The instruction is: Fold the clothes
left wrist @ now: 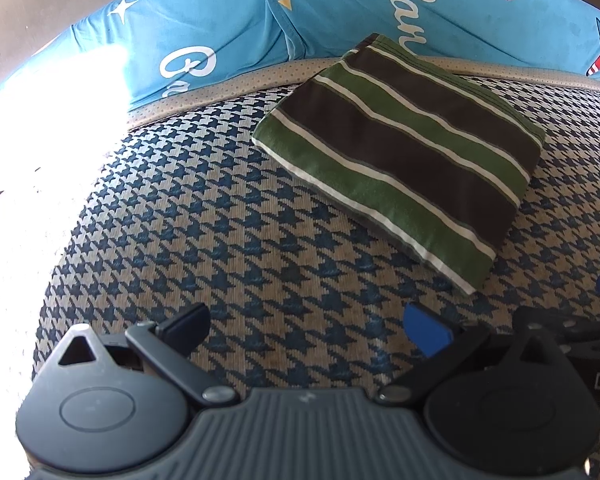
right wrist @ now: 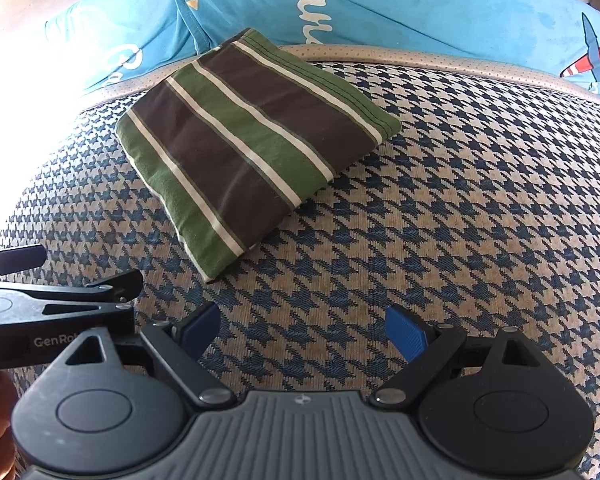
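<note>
A green, brown and white striped garment (left wrist: 400, 152) lies folded into a compact rectangle on the houndstooth surface; it also shows in the right wrist view (right wrist: 244, 152). My left gripper (left wrist: 306, 326) is open and empty, held back from the garment's near corner. My right gripper (right wrist: 304, 330) is open and empty, also short of the garment. The right gripper's body shows at the right edge of the left wrist view (left wrist: 580, 344), and the left gripper's body at the left edge of the right wrist view (right wrist: 52, 300).
A blue-and-beige houndstooth cushion (left wrist: 220, 240) bears the garment. Behind it lies a turquoise printed cloth (left wrist: 220, 36) with white lettering, also in the right wrist view (right wrist: 420, 12). Bright glare washes out the left side (left wrist: 40, 140).
</note>
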Motion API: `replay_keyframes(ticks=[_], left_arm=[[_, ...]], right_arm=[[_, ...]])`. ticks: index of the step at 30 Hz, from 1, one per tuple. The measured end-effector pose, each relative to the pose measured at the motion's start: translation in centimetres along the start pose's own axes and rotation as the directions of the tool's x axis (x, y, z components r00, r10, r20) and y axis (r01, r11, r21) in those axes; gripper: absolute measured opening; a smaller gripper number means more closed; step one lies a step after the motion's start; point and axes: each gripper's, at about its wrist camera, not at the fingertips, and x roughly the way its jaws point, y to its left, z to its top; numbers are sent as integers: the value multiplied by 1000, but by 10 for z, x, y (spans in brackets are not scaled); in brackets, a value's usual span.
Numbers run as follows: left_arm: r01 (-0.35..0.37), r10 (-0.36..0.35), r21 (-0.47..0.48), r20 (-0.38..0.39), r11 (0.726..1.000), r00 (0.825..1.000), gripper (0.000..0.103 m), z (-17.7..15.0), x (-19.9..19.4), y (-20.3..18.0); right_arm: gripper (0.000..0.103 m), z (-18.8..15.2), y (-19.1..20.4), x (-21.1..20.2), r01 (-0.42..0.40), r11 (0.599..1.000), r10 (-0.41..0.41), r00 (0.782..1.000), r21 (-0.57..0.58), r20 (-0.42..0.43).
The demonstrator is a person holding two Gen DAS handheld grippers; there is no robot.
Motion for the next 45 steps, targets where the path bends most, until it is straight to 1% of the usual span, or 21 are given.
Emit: replay_keyframes(ticks=[14, 24, 32, 40, 45], left_arm=[[17, -18, -14, -32, 1000, 999, 103, 1, 5, -1], [25, -25, -18, -38, 1000, 999, 103, 1, 6, 0], [16, -17, -14, -28, 1000, 999, 103, 1, 4, -1], [20, -21, -14, -17, 1000, 1000, 103, 2, -2, 0], [5, -5, -26, -10, 1000, 1000, 103, 1, -8, 2]], right_arm=[[90, 1, 0, 1, -15, 1000, 15, 1000, -14, -14], [90, 1, -1, 2, -17, 1000, 16, 1000, -19, -17], [90, 1, -1, 1, -16, 1000, 16, 1000, -22, -12], [90, 1, -1, -4, -6, 1000, 6, 1000, 4, 6], [90, 1, 3, -7, -14, 1000, 14, 1000, 15, 22]])
